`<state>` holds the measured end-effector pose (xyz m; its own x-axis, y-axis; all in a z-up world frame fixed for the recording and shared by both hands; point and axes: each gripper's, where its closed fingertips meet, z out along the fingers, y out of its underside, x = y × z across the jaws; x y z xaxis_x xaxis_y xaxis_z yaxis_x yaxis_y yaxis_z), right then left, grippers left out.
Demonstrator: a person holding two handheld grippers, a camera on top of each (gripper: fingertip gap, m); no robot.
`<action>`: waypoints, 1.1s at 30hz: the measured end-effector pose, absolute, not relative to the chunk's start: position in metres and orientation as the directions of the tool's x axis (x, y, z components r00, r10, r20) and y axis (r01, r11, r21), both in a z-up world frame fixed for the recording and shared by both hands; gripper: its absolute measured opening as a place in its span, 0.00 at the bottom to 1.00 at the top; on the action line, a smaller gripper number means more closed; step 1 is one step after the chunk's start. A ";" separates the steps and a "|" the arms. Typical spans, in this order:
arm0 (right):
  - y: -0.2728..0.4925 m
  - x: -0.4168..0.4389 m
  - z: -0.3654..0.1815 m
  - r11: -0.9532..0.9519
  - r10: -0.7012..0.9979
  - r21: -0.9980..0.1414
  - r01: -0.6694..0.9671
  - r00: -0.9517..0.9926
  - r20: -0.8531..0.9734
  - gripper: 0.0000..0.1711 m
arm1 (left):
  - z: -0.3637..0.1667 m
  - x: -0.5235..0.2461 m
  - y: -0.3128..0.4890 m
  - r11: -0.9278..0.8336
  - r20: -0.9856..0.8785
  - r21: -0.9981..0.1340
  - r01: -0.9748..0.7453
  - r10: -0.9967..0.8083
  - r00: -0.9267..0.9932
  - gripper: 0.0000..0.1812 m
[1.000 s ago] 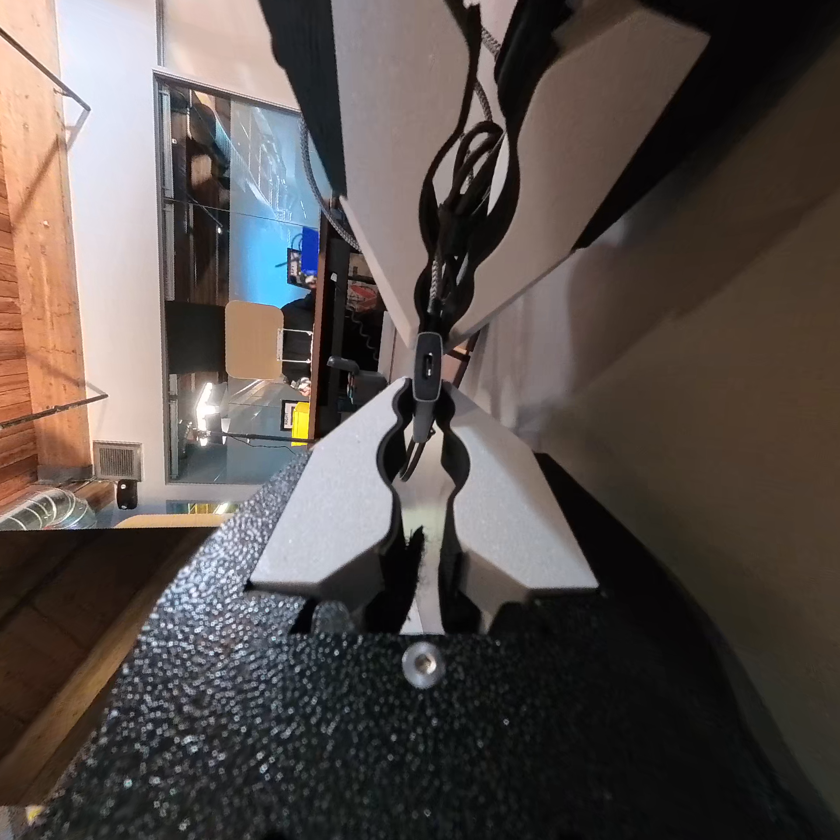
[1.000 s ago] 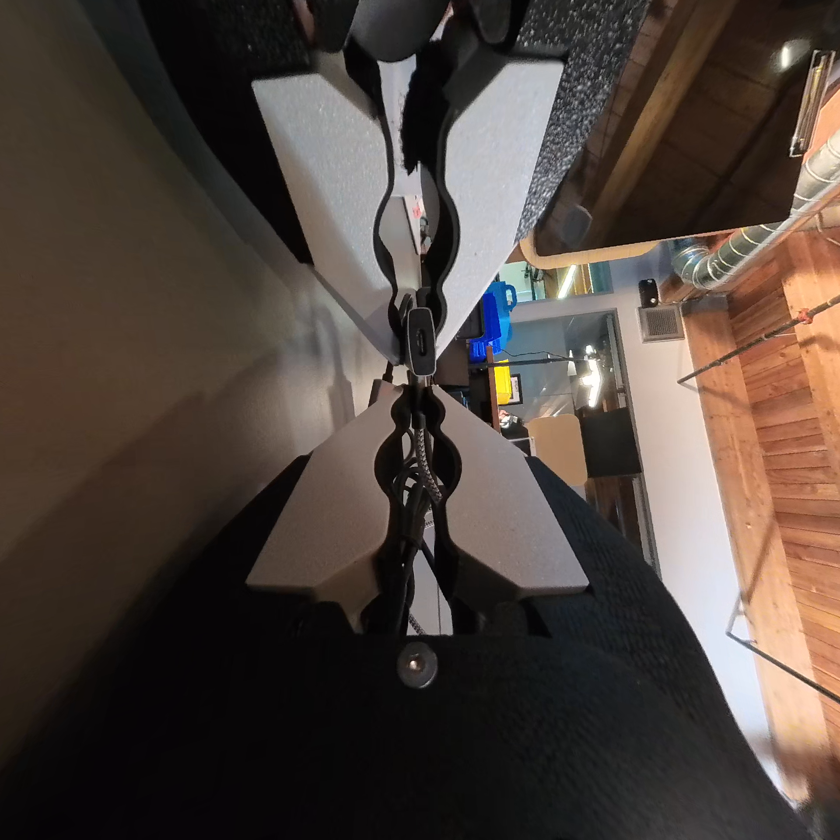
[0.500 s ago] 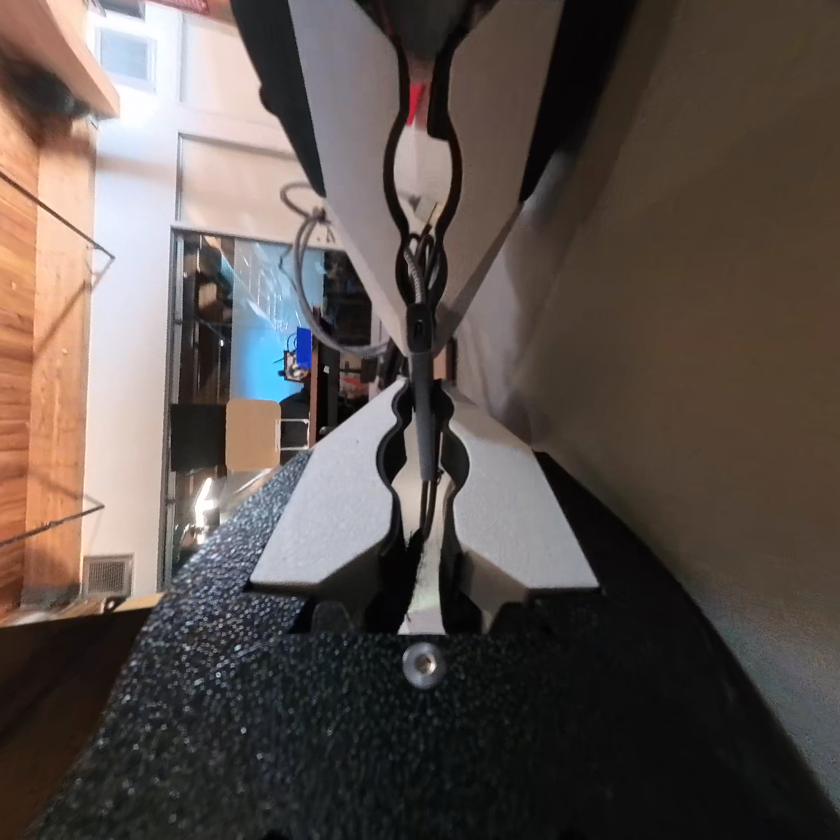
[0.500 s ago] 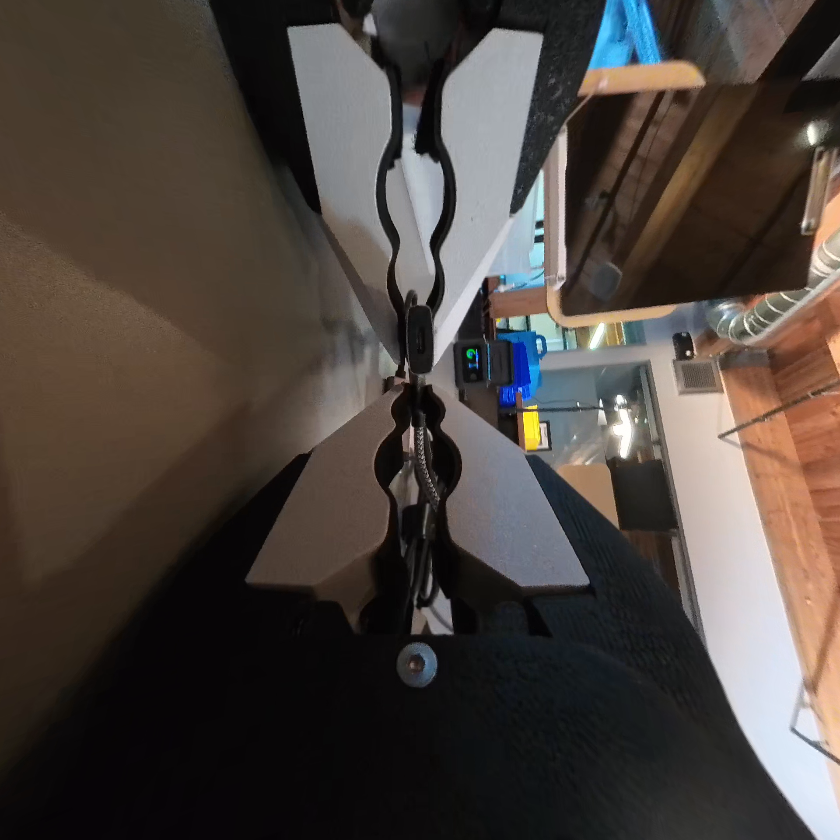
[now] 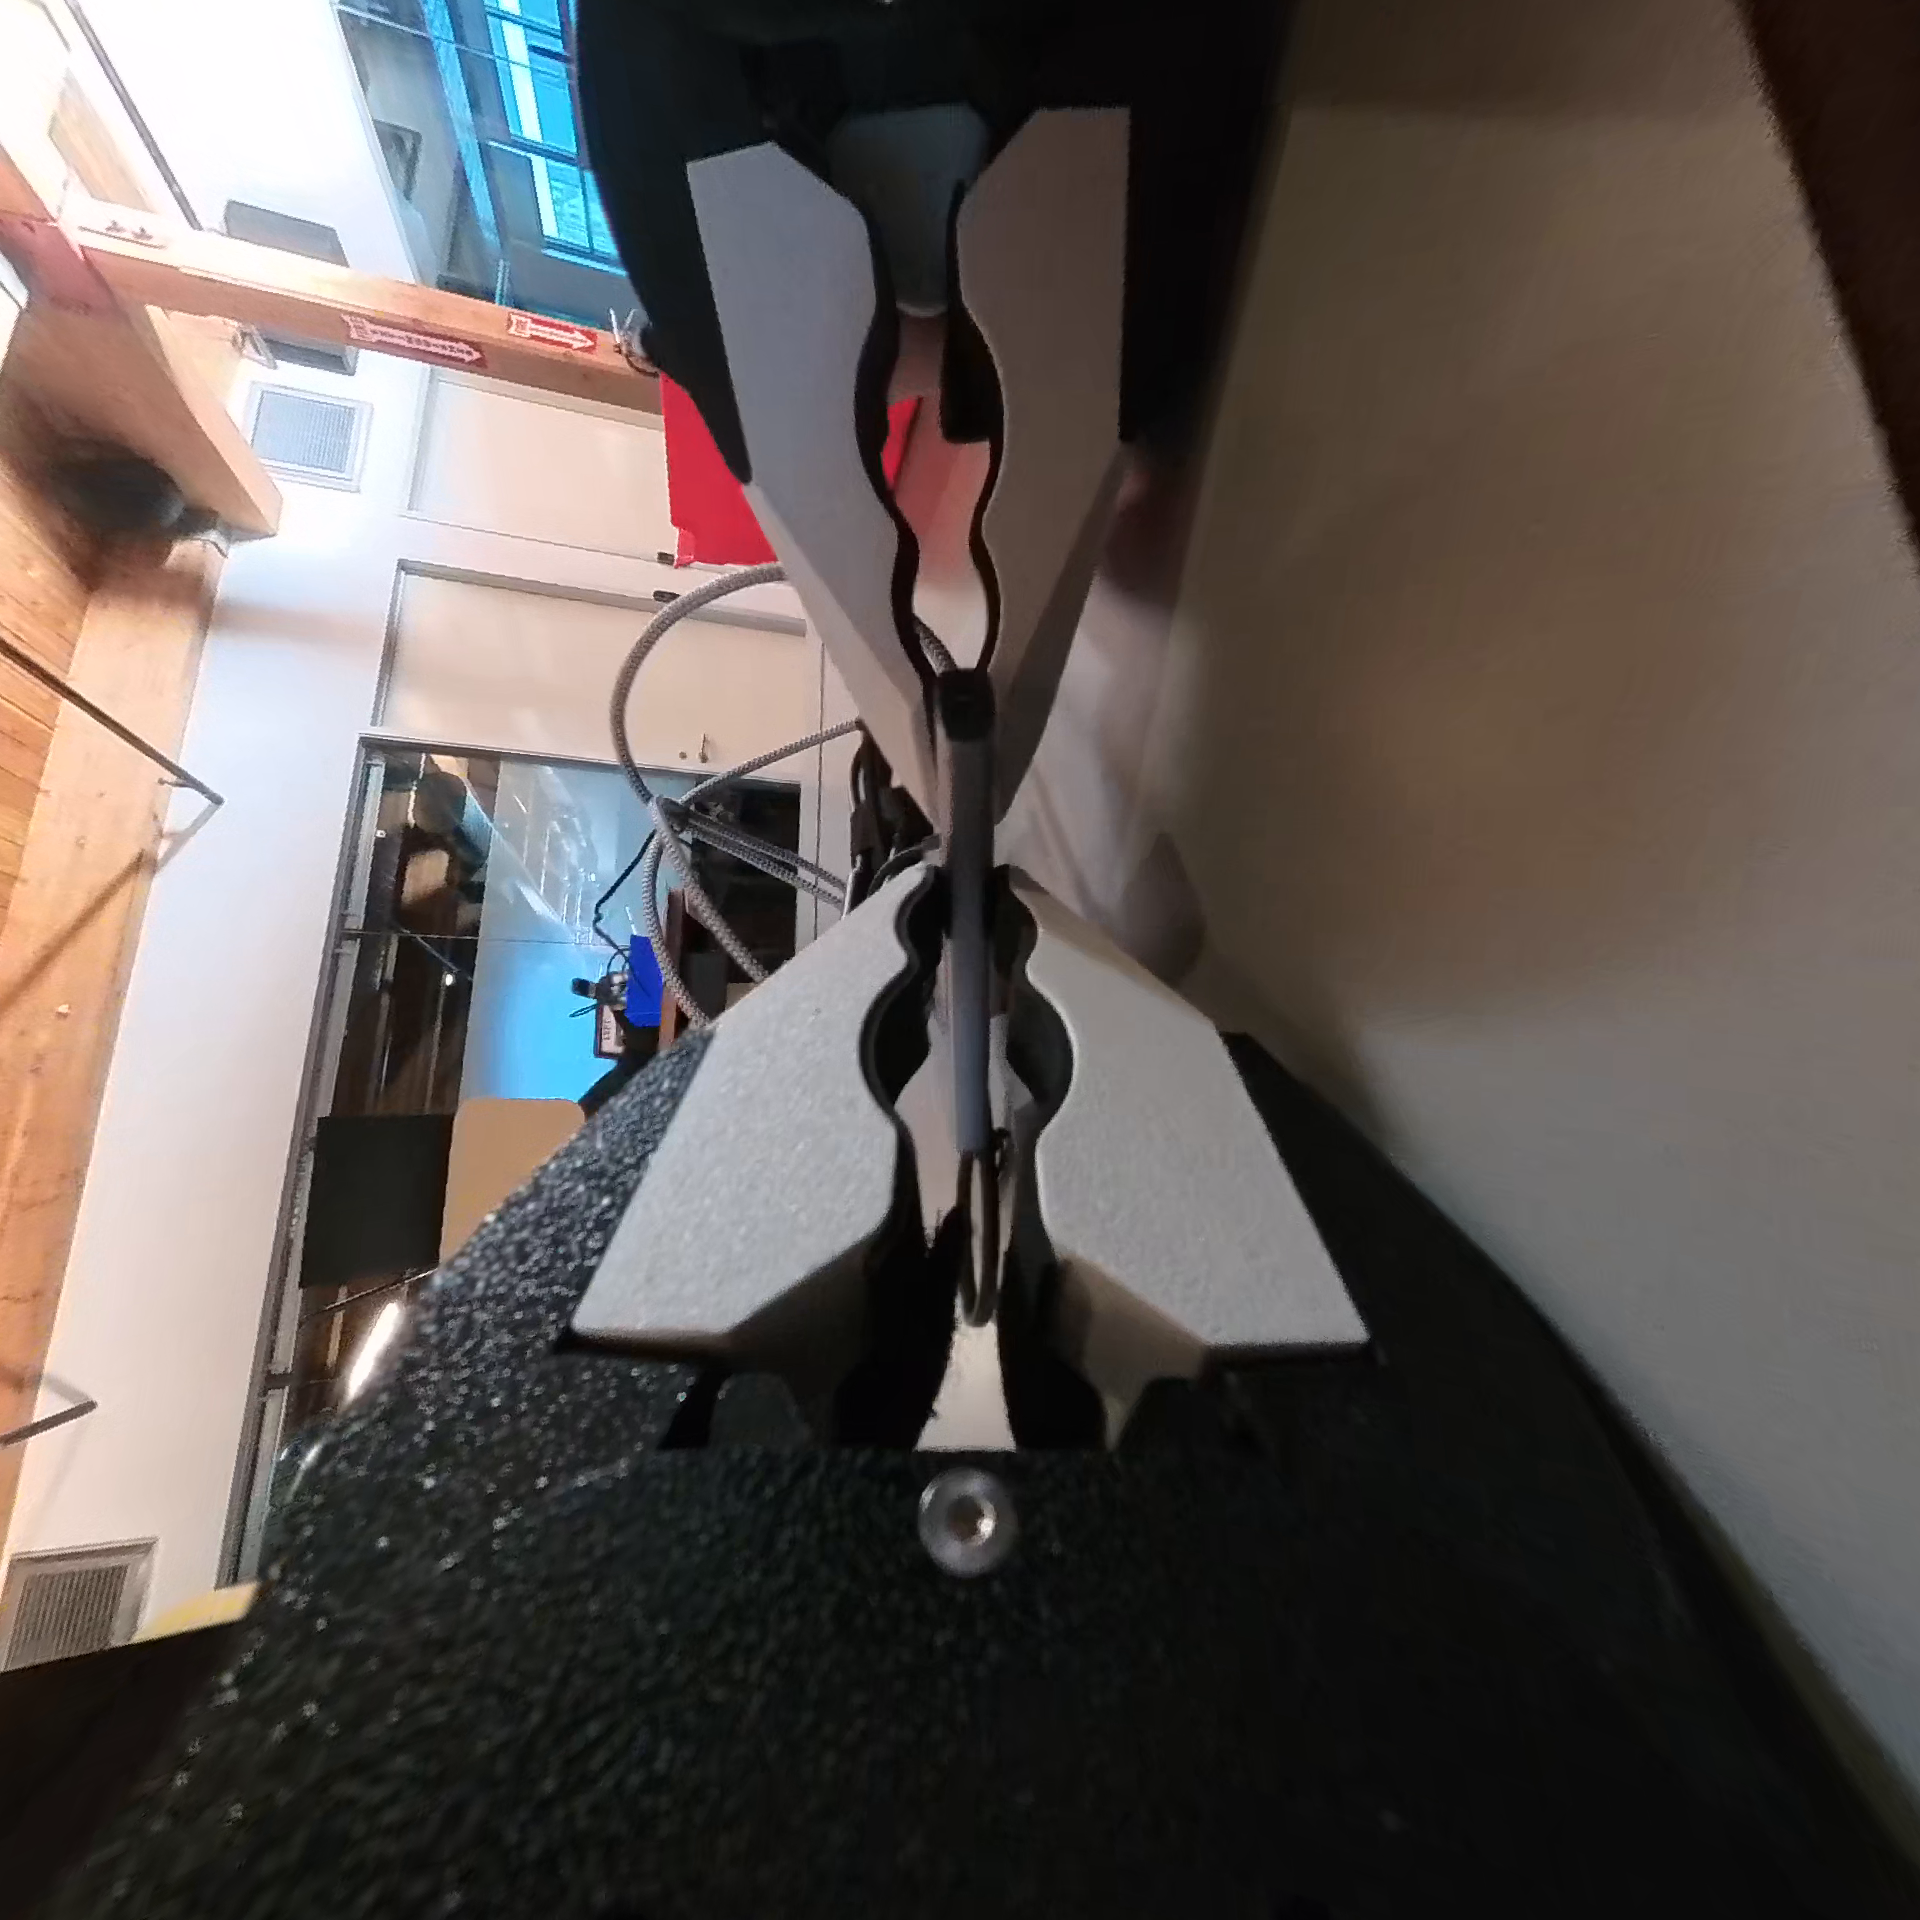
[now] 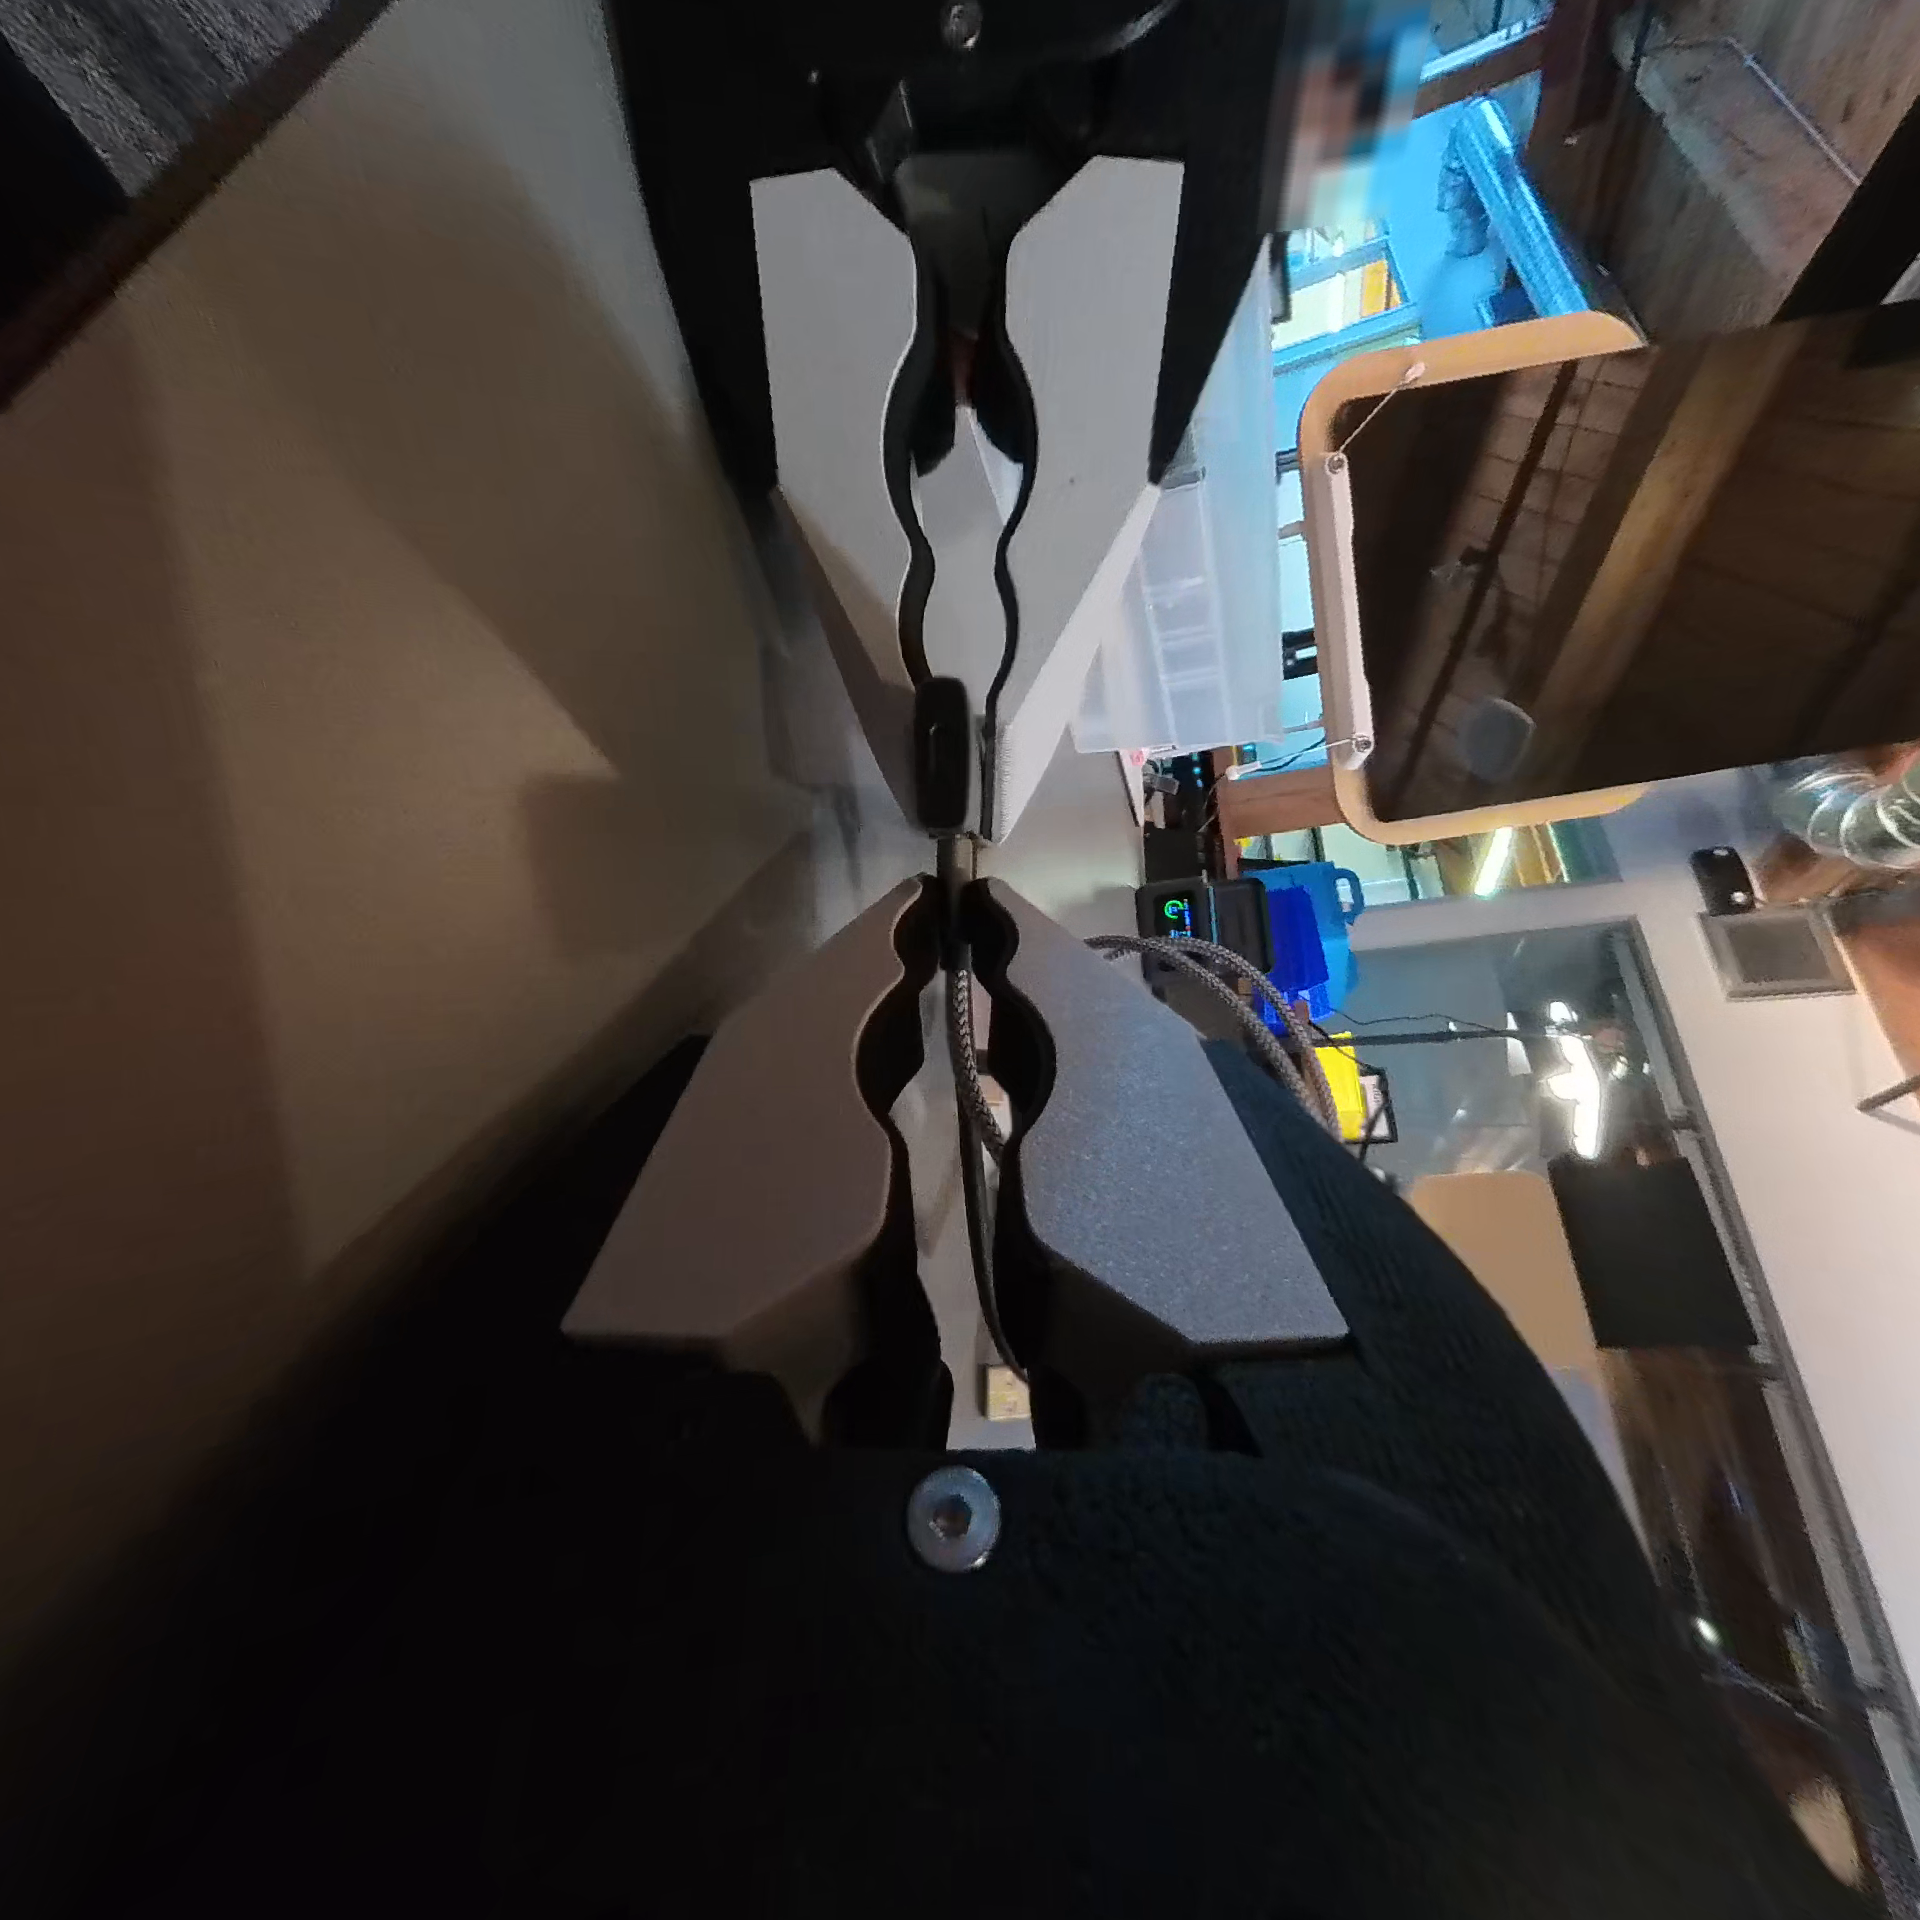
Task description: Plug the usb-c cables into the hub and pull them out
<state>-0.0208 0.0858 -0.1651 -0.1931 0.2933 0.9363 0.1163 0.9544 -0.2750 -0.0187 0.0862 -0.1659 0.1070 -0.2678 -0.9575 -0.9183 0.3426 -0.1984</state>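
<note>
Left wrist view: the left gripper (image 5: 966,914) has its jaws closed narrowly on the hub (image 5: 968,997), a thin grey slab seen edge-on, pinched at the fingertips. The fingers (image 5: 769,1132) are pale grey, matte and grainy, with wavy black-edged inner faces. A thin black cord loop (image 5: 982,1247) hangs from the hub's near end, between the fingers. Facing it, tip to tip, the right gripper (image 5: 961,717) comes in from the top, its jaws closed on a dark plug (image 5: 964,717) that meets the hub's far end. A grey braided cable (image 5: 665,831) loops out to the left.

In the right wrist view, the right gripper (image 6: 951,904) clamps the braided usb-c cable (image 6: 964,1029) just behind its connector. A short metal neck (image 6: 956,857) shows between the fingertips and the hub's rounded black end (image 6: 940,769), which the left gripper (image 6: 961,810) holds from above. Whether the plug is fully seated cannot be told. A smooth beige tabletop (image 6: 364,727) fills one side of each view.
</note>
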 end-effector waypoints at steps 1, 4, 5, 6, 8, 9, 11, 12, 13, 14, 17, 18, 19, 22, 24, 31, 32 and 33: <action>0.086 -0.021 -0.166 0.954 0.294 -0.274 0.122 -0.195 0.936 0.02 | -0.166 -0.019 0.087 0.340 -0.957 -0.199 -0.919 -0.269 0.108 0.04; 0.090 -0.022 -0.165 0.951 0.298 -0.275 0.143 -0.186 0.936 0.02 | -0.166 -0.020 0.090 0.322 -0.962 -0.185 -0.929 -0.251 0.105 0.04; 0.091 -0.022 -0.165 0.949 0.302 -0.277 0.149 -0.180 0.936 0.02 | -0.165 -0.020 0.091 0.315 -0.970 -0.160 -0.936 -0.228 0.089 0.04; 0.091 -0.022 -0.164 0.948 0.304 -0.279 0.153 -0.178 0.936 0.02 | -0.161 -0.020 0.091 0.314 -0.976 -0.149 -0.938 -0.199 0.089 0.08; 0.092 -0.023 -0.165 0.947 0.307 -0.281 0.155 -0.179 0.935 0.02 | -0.155 -0.020 0.092 0.316 -0.981 -0.151 -0.937 -0.162 0.104 0.15; 0.091 -0.023 -0.165 0.947 0.309 -0.283 0.154 -0.180 0.934 0.02 | -0.157 -0.017 0.091 0.325 -0.979 -0.159 -0.932 -0.176 0.105 0.12; 0.091 -0.023 -0.164 0.944 0.317 -0.292 0.154 -0.177 0.932 0.02 | -0.158 -0.010 0.088 0.356 -0.979 -0.155 -0.922 -0.181 0.094 0.07; 0.092 -0.023 -0.164 0.943 0.320 -0.294 0.157 -0.176 0.931 0.02 | -0.160 -0.009 0.088 0.354 -0.978 -0.151 -0.923 -0.192 0.086 0.04; 0.092 -0.023 -0.164 0.943 0.317 -0.291 0.160 -0.175 0.932 0.02 | -0.161 -0.009 0.089 0.339 -0.972 -0.172 -0.925 -0.210 0.104 0.04; 0.093 -0.023 -0.163 0.944 0.314 -0.289 0.159 -0.170 0.934 0.02 | -0.160 -0.010 0.089 0.328 -0.963 -0.207 -0.922 -0.232 0.134 0.04; 0.090 -0.022 -0.163 0.947 0.310 -0.288 0.142 -0.173 0.935 0.02 | -0.161 -0.010 0.087 0.337 -0.963 -0.207 -0.918 -0.236 0.130 0.04; 0.088 -0.022 -0.163 0.951 0.301 -0.280 0.134 -0.174 0.938 0.02 | -0.161 -0.010 0.085 0.343 -0.964 -0.203 -0.917 -0.236 0.124 0.04; 0.087 -0.021 -0.164 0.953 0.293 -0.273 0.130 -0.176 0.940 0.02 | -0.162 -0.010 0.084 0.347 -0.963 -0.203 -0.916 -0.240 0.123 0.04; 0.082 -0.020 -0.164 0.957 0.283 -0.265 0.118 -0.180 0.942 0.02 | -0.163 -0.008 0.080 0.369 -0.960 -0.211 -0.905 -0.251 0.121 0.04; 0.080 -0.017 -0.164 0.957 0.282 -0.263 0.120 -0.180 0.942 0.02 | -0.163 -0.006 0.078 0.387 -0.958 -0.218 -0.896 -0.259 0.121 0.04; 0.075 -0.011 -0.164 0.957 0.284 -0.266 0.119 -0.177 0.942 0.02 | -0.163 0.000 0.074 0.426 -0.955 -0.231 -0.875 -0.271 0.120 0.04; 0.075 -0.011 -0.163 0.959 0.274 -0.256 0.121 -0.171 0.947 0.02 | -0.162 0.000 0.074 0.425 -0.957 -0.228 -0.876 -0.265 0.120 0.04; 0.075 -0.010 -0.163 0.961 0.265 -0.246 0.124 -0.166 0.950 0.02 | -0.162 0.000 0.074 0.425 -0.959 -0.222 -0.877 -0.260 0.116 0.04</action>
